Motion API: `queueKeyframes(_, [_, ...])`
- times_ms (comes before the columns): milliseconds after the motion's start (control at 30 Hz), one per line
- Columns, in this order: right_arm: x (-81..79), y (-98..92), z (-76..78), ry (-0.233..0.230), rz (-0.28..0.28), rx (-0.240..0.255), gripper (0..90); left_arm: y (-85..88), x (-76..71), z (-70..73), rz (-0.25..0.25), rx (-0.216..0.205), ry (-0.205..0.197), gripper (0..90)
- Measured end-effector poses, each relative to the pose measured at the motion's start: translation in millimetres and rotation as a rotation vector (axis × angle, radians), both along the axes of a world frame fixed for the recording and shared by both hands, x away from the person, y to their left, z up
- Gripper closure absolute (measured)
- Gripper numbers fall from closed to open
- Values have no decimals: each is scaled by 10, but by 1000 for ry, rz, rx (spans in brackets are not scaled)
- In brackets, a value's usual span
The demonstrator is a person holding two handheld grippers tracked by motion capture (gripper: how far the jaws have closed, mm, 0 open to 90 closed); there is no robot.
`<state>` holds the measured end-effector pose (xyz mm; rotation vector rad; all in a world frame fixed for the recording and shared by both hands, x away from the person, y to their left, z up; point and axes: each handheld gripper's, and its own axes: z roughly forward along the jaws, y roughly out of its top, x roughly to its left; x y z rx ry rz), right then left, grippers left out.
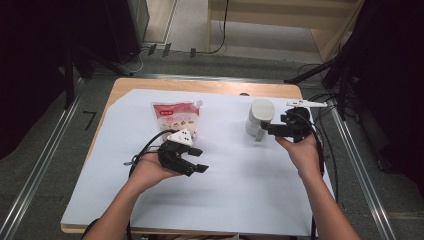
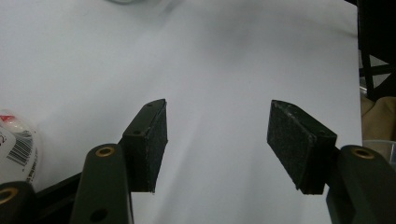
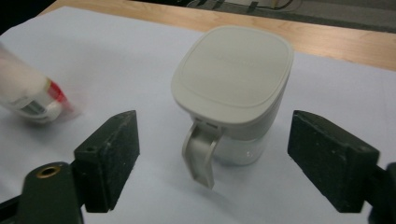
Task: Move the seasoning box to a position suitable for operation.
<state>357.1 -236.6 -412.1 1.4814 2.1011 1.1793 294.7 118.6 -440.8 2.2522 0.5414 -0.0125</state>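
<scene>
A white lidded jug (image 1: 261, 116) with a handle stands upright at the back right of the white sheet. In the right gripper view the jug (image 3: 233, 79) faces me with its handle toward the camera. My right gripper (image 1: 263, 131) sits just to the jug's right, and its jaws (image 3: 215, 122) stand wide apart on either side of the handle without touching it. A red and white snack pouch (image 1: 176, 116) lies flat at the back left, with its edge also in the left gripper view (image 2: 14, 142). My left gripper (image 1: 199, 160) hovers in front of the pouch, open (image 2: 217, 122) and holding nothing.
A white sheet (image 1: 240, 190) covers most of the wooden table (image 1: 200, 86). A white pointed tool (image 1: 306, 104) lies by the table's back right corner. Cables run on the floor behind and to the right of the table.
</scene>
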Motion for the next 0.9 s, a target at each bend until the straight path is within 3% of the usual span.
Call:
queueKeyframes(233, [119,92,-30,-9,-67,-34,129,-3,-2,-2,1,11,2,390])
queueKeyframes(367, [196,167,-107,-40,-111,-76,118,-6,-6,0,-18,4,-1,390])
queueKeyframes(567, [223,261,-161,-43,-106,-56,108,-5,3,-11,-13,5,10,390])
queueKeyframes(667, [259,354,-221,-55,-150,-74,54,-10,2,-13,-15,13,9,390])
queueKeyframes(900, [292,490,-373,-74,-219,-86,25,-11,8,-19,-21,11,9,390])
